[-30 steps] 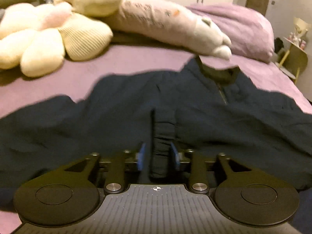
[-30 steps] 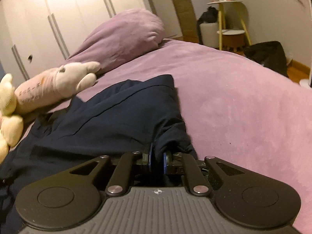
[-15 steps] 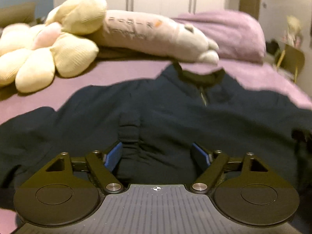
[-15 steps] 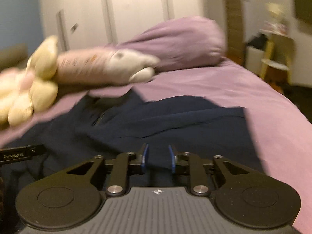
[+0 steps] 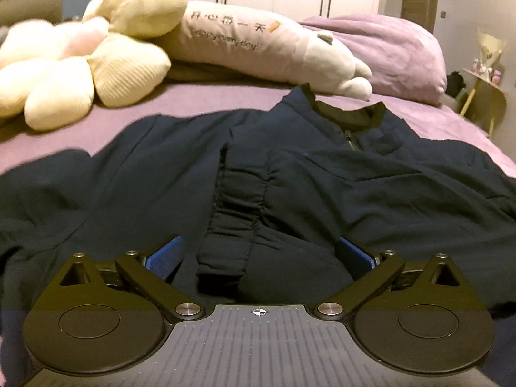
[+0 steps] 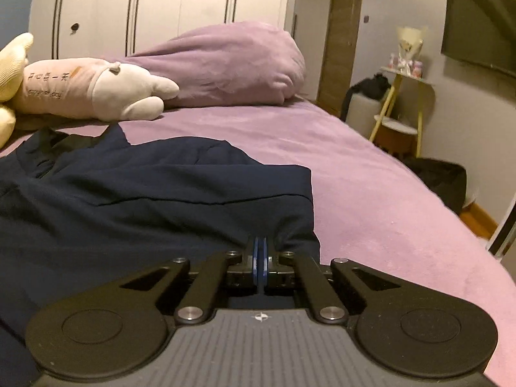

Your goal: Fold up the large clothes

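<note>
Left wrist view: the left hand-held gripper [image 5: 258, 254] hangs low over a dark navy jacket [image 5: 322, 187] spread across a purple bed [image 5: 193, 103]. Its jaws stand wide apart, the blue pads [image 5: 163, 256] out to either side, gripping nothing. Between them lies a gathered elastic cuff [image 5: 238, 213] at the end of a sleeve folded in over the jacket's body. The collar [image 5: 348, 114] points away from the camera, toward a long pink plush toy [image 5: 274, 51] with printed lettering. A cream flower-shaped cushion [image 5: 80, 64] lies to the left, and a purple pillow [image 5: 387, 48] sits behind the toy at the right.

Right wrist view: the right hand-held gripper [image 6: 260, 258] has its blue pads pressed almost together (only a sliver of a gap shows), pinching the jacket [image 6: 145, 200] at its near right corner, where the cloth puckers. The jacket lies flat to the left of there; bare purple bed [image 6: 371, 193] runs to the right. Beyond are the pillow [image 6: 232, 64], the plush toy [image 6: 96, 93], white wardrobe doors [image 6: 161, 9] and a small yellow-legged side table [image 6: 403, 96].
</note>
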A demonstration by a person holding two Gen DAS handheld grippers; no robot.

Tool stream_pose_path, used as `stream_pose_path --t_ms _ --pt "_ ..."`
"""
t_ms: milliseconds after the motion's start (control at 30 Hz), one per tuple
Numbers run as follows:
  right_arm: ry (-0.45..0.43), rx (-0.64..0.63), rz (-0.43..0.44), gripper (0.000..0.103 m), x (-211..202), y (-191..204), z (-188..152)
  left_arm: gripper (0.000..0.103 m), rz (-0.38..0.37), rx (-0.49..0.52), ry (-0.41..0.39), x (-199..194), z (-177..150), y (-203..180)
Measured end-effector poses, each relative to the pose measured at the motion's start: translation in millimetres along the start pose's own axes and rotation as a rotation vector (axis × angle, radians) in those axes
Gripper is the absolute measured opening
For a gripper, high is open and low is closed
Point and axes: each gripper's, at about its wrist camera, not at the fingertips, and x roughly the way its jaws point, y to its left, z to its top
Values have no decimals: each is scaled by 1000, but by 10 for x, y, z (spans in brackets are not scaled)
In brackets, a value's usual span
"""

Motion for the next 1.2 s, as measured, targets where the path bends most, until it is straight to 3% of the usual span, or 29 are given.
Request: stream_pose_path --t_ms 67,200,333,433,500,600,733,800,867,933,1067,1200 --pt "33 22 2 1 115 -28 18 103 8 7 3 -21 22 -15" --pt "39 -37 -39 6 -100 122 108 103 31 7 -3 -178 -2 -10" --pt "-38 -34 122 10 -562 320 61 103 24 -7 8 -175 -54 27" --pt "47 -147 121 14 -387 437 -222 103 26 13 19 -151 -49 0" --pt "37 -131 132 14 -373 406 -230 103 17 7 18 -146 -61 16" --pt "41 -181 107 15 -350 489 -239 103 -9 -22 19 -156 -67 77" --pt "61 -278 53 15 -360 629 -200 103 -14 31 57 -276 -39 68" --pt "95 -333 -22 15 -433 734 -148 103 -31 38 87 -387 -24 128" --pt "118 -325 -113 24 -542 771 -69 103 -57 5 112 -564 -19 249" --pt "125 -256 -148 34 -720 756 -6 103 -77 -47 117 -824 -51 447" --pt "93 -178 -14 36 -1175 884 39 103 -129 -106 66 -1404 -230 954" --pt "129 -147 197 36 -1427 1238 14 103 -56 -212 58 -1806 -440 1602"
